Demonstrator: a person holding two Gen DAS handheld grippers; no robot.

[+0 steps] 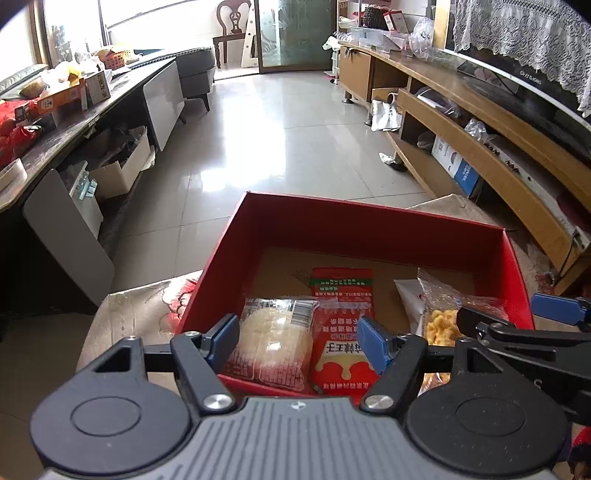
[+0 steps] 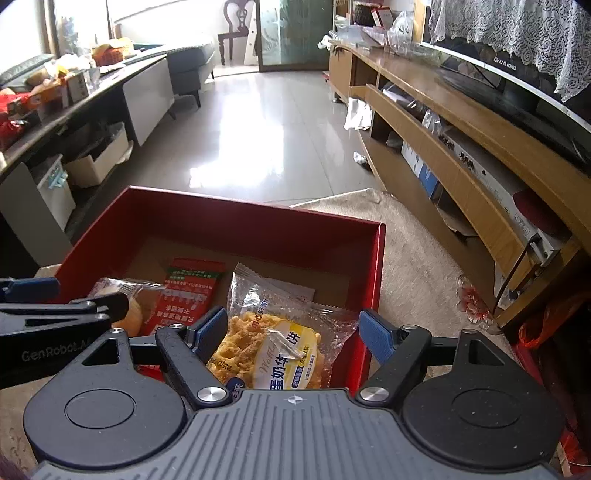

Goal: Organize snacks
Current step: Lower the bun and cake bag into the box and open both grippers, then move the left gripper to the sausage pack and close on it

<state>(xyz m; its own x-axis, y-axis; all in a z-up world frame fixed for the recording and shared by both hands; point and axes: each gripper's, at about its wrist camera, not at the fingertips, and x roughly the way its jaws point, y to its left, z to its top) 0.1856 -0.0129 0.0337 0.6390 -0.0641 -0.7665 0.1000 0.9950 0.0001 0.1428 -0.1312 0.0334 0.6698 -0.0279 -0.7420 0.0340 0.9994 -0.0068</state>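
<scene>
Living-room floor, glossy tiles behind. Red box on the patterned cloth already holds the pale cake pack, red sachet and waffle bag. Left gripper and right gripper hang over them, jaws apart, gripping nothing. Side by side like that, they'll probably bump or snag a crinkly wrapper pulling out.

A home living room is shown. A grey sofa is set by a bright window, and a carved wooden chair stands before a glass door. A long wooden media cabinet is topped by a lace-draped television, and a glossy tiled floor is seen between.
</scene>
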